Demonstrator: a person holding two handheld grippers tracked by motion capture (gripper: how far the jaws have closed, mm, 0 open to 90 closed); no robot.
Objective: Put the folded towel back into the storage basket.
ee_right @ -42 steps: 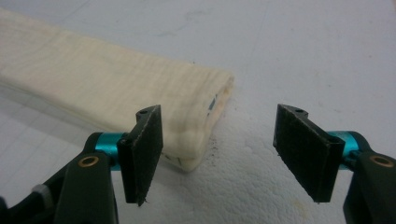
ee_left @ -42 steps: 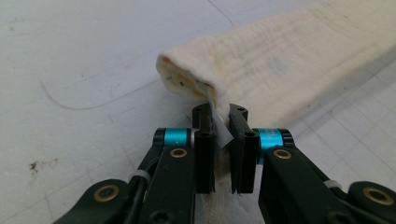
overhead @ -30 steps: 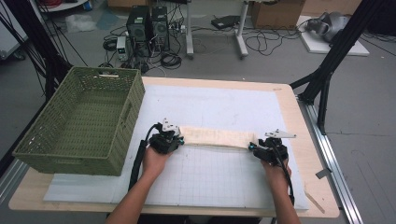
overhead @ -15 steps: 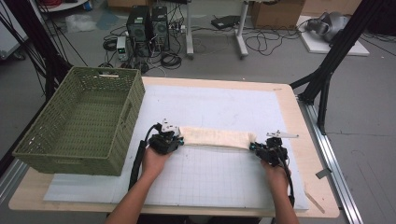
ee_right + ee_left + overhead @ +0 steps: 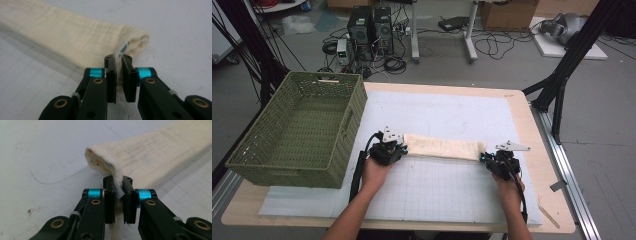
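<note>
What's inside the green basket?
Nothing that I can see: the basket shows just its own woven floor and walls. The tall front wall hides a strip of the floor right behind it, so something small could lie there.

Left gripper (image 5: 117, 182) and right gripper (image 5: 118, 61) share one build: black body, two flat black jaws, a cyan band at the base of each jaw, brass-coloured screws in the linkage arms. A grey three-cornered plate sits on top of each — visible in the high view. A black cable trails from each gripper along the person's bare forearm.
</note>
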